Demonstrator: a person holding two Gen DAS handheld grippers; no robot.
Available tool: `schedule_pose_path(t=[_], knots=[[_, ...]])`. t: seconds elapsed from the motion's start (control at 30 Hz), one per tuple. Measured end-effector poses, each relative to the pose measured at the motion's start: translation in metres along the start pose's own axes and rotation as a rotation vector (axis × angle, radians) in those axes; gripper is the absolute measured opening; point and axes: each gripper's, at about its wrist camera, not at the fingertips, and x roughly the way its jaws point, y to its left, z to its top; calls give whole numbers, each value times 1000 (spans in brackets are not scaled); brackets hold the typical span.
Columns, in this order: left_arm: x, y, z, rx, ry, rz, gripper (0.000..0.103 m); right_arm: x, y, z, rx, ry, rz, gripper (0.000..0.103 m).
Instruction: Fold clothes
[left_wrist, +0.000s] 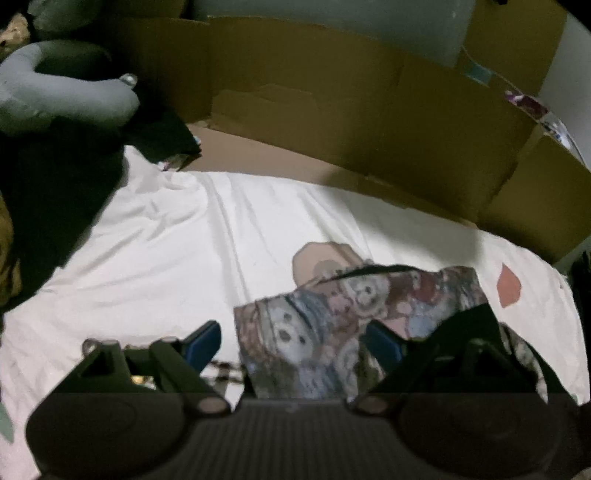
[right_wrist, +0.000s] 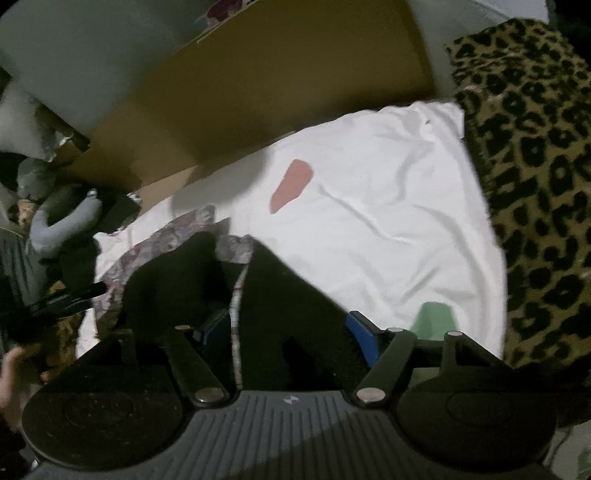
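A garment with a cartoon-bear print outside and black inside (left_wrist: 332, 325) lies on a white sheet (left_wrist: 166, 240). My left gripper (left_wrist: 295, 343) is open; the printed cloth lies between its blue pads (left_wrist: 205, 343), not pinched. In the right wrist view the same garment (right_wrist: 266, 295) shows mostly its black side with a printed edge. My right gripper (right_wrist: 288, 332) is open, with the black cloth lying between its blue pads (right_wrist: 364, 338).
Cardboard panels (left_wrist: 351, 110) stand along the far edge of the sheet. A grey neck pillow (left_wrist: 55, 88) lies at the far left. A leopard-print blanket (right_wrist: 535, 184) borders the sheet (right_wrist: 388, 192) on the right. The sheet carries red and green patches.
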Motion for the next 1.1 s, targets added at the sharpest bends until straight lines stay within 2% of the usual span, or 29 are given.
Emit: schedule_pose_path(t=[0.13,0.27,0.37,0.4,0.53,0.6,0.7,0.8,0.9,0.97,1.03,1.1], knots=[[16,8,1,-39,7,-32,87,2,13,2,-22,-11,14,77],[17,17,0,-128,-8,-160,89,-2,25,7,-64,-58,27,77],[14,18,0,-137,-36,-173,87,5,34,8,-101,-48,27,80],[13,18,0,-137,-40,-170,83,10,37,8,-117,-36,24,81],[9,19,1,-103,-43,-130,54,42,52,1,-219,55,-25,81],[7,19,2,-81,-48,-119,51,56,56,-1,-242,85,-60,81],[4,18,6,-55,-64,-111,52,68,55,-5,-259,113,-87,81],[9,18,11,-43,-57,-113,57,74,55,-9,-284,129,-103,80],[14,17,16,-38,-52,-127,56,75,50,-10,-274,134,-114,79],[15,14,16,-22,-34,-153,58,75,45,-10,-259,136,-116,78],[15,10,14,23,-8,-198,65,75,42,-11,-252,141,-113,76],[13,5,10,71,0,-213,65,77,41,-12,-259,150,-104,74]])
